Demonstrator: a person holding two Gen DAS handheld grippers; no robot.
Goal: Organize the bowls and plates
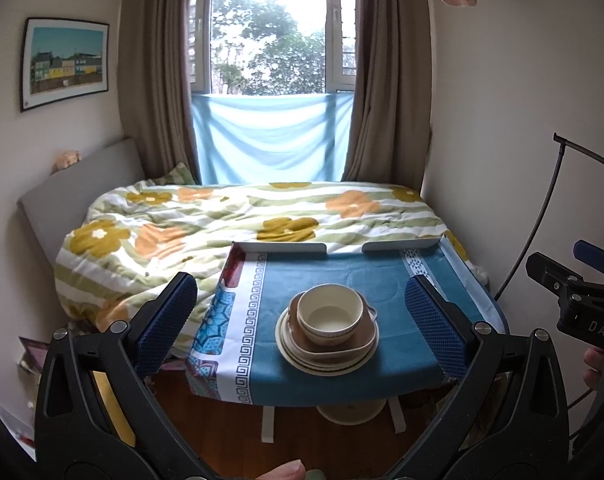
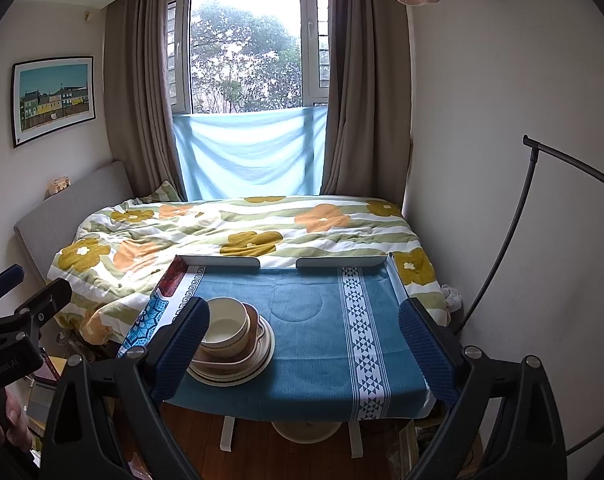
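A cream bowl (image 1: 330, 314) sits on top of a stack: under it a brown squarish dish (image 1: 334, 346), then round cream plates (image 1: 326, 362). The stack stands on the blue-clothed table (image 1: 386, 280) near its front edge. My left gripper (image 1: 302, 320) is open, its blue pads wide on either side of the stack and short of it, holding nothing. In the right wrist view the cream bowl (image 2: 226, 326), brown dish (image 2: 221, 356) and plates (image 2: 237, 374) lie at the left, partly behind a finger (image 2: 181, 348). My right gripper (image 2: 302, 344) is open and empty over the table (image 2: 310, 344).
The table has a raised white rim (image 1: 277, 246) at the back. Behind it lies a bed with a floral quilt (image 1: 221, 216) under a window. A thin black stand (image 2: 514, 232) curves up at the right wall. Wooden floor (image 1: 221, 428) and a white table foot show below.
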